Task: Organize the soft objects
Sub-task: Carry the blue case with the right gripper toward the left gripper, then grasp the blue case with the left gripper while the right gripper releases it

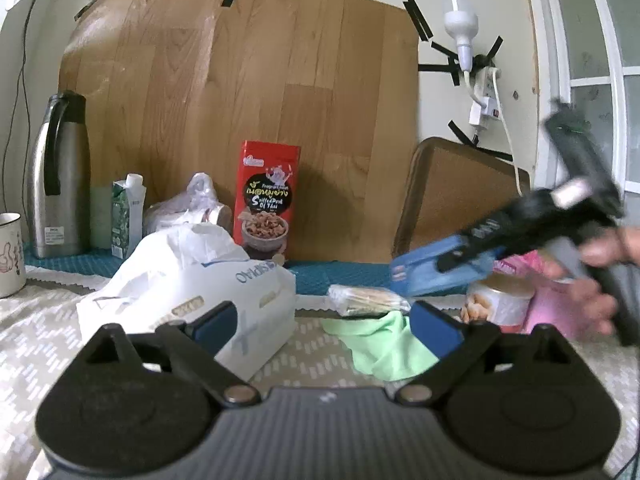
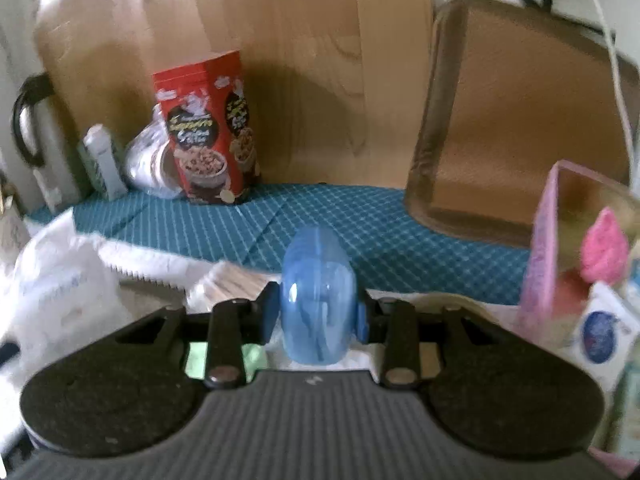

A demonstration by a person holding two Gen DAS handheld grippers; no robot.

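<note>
Blue and squashy, a small packet is squeezed between the closed fingers of the right gripper and held up above the table. The left gripper is held wide open with nothing in it, near the front edge of the table, just before a green cloth and a white tissue pack. The carrying step seems to be under way. Next, the packet probably needs to be set down gently, perhaps by the pink box at the right edge.
</note>
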